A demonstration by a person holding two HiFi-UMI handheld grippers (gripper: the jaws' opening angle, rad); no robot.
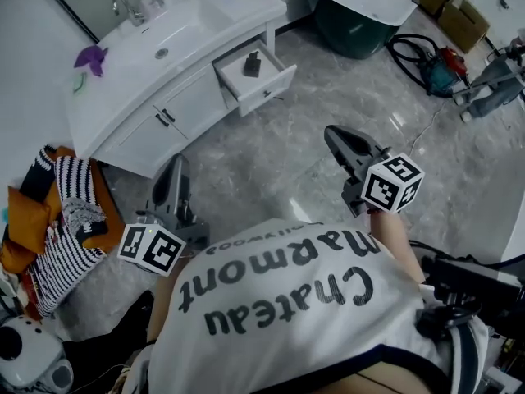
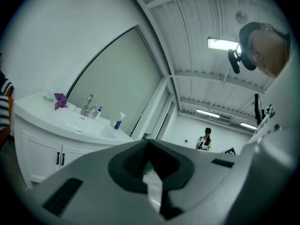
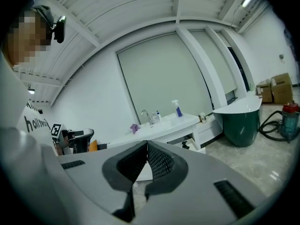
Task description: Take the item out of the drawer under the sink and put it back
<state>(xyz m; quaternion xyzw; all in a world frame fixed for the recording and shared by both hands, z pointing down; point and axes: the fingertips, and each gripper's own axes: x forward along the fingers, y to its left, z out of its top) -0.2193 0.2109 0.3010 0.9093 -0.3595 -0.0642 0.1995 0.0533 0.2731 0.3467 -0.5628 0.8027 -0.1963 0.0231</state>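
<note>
**Hazards on approach to drawer**

Hazard 1: shut jaws. The left gripper (image 1: pixel 178 162) and the right gripper (image 1: pixel 333 132) both have their jaws pressed together with nothing between them; each gripper view confirms this (left gripper (image 2: pixel 149 142), right gripper (image 3: pixel 146 144)). If either gripper reaches the item (image 1: pixel 253 63) in this state, it will probably push or tip the item instead of taking it. The jaws should be spread before contact.

Hazard 2: drawer front. The drawer (image 1: pixel 268 93) stands pulled out from under the sink (image 1: pixel 175 36). A gripper that comes in low could strike the front panel and push the drawer shut.

Hazard 3: grip. The item is small and dark, and its shape cannot be made out from here. A pinch placed off centre may let it slip back into the drawer.

Hazard 4: floor. A cable (image 1: pixel 408 52) lies on the floor (image 1: pixel 271 162) to the right, clear of the direct path but near it.

Position: the item lies inside the open drawer, toward its middle. Both grippers are well apart from it, over open floor. The right gripper is somewhat closer than the left, which hangs low on the person's left side.
</note>
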